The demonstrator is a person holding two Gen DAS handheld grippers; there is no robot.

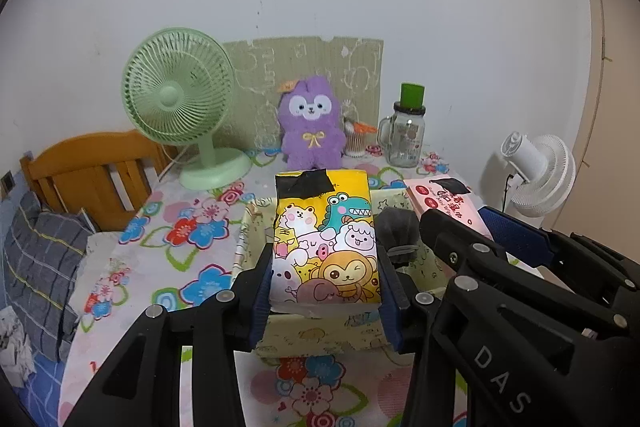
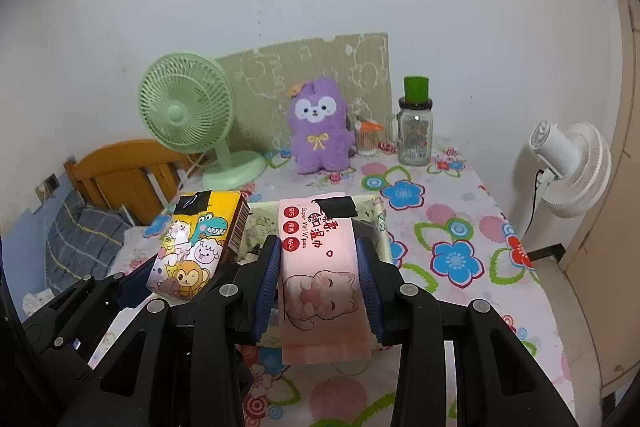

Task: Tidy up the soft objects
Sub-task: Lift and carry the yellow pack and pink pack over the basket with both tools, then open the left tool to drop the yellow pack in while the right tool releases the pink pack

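I have the yellow cartoon tissue pack (image 1: 324,247) clamped between the 2 blue pads of my left claw (image 1: 325,281), at the centre of the left wrist frame, held over the pale patterned storage box (image 1: 256,239). A patch of black tape (image 1: 306,182) covers the pack's far end. My right claw (image 2: 319,287) is clamped on the pink wipes pack (image 2: 320,279), at the centre of the right wrist frame, also above that box (image 2: 380,223), with black tape (image 2: 336,207) at its far end. The 2 packs sit side by side, the yellow one at left (image 2: 196,247), the pink one at right (image 1: 448,203). A dark grey soft bundle (image 1: 398,231) lies in the box between them. The box rests on the flowered surface (image 2: 460,227). In the upper half of the frame stand a green fan (image 1: 180,107), a purple plush toy (image 1: 312,123), a glass jar with a green lid (image 1: 408,131) and a white fan (image 1: 536,175) at far right.
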